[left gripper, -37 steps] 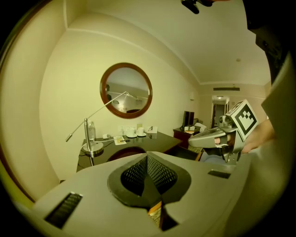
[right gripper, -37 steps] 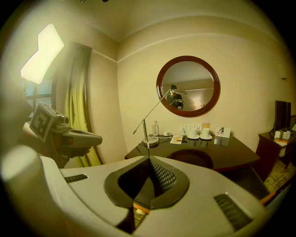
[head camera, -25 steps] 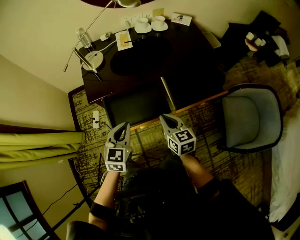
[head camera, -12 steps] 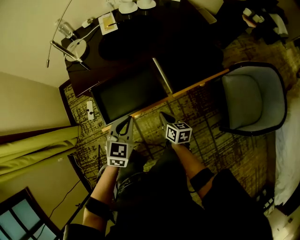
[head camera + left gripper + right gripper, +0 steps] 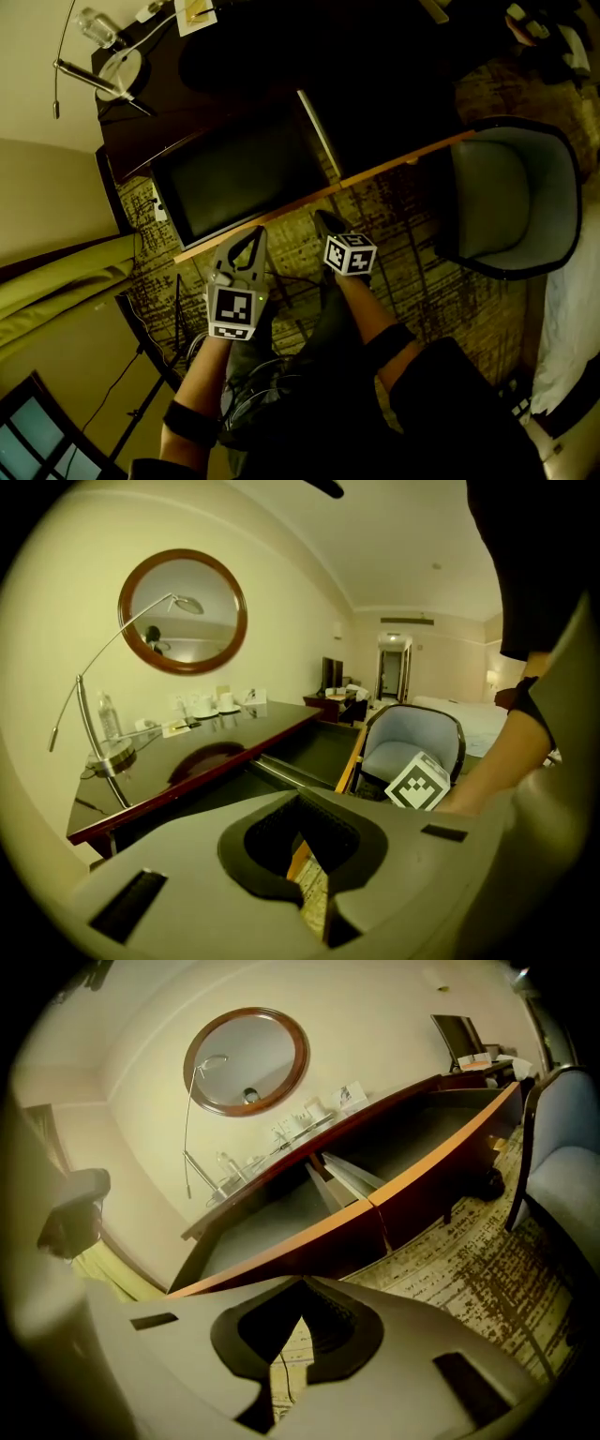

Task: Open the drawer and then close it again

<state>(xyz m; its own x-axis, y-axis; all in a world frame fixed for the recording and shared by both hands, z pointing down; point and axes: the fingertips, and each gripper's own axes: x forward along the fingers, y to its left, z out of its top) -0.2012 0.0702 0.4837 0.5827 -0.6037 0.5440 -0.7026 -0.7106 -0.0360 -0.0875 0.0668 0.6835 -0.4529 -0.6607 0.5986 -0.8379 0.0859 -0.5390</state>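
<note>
While the wide dark drawer (image 5: pixel 239 178) stands pulled out of the dark wooden desk (image 5: pixel 281 56), its pale wooden front edge faces you. That edge runs along the desk's front, slanting from lower left to upper right in the head view. Your left gripper (image 5: pixel 254 232) is clenched with nothing between its jaws, its tips just short of the edge and apart from it. Your right gripper (image 5: pixel 322 218) is likewise pressed closed and empty, near the edge further right, where a second open compartment (image 5: pixel 431 1129) adjoins. Both grippers point forward and downward, with your forearms stretched out from your body. Patterned carpet (image 5: pixel 422 272) lies beneath them. A grey-cushioned tub chair (image 5: pixel 511 197) sits to the right, and a chrome desk lamp (image 5: pixel 117 73) stands at the desk's far left.
</note>
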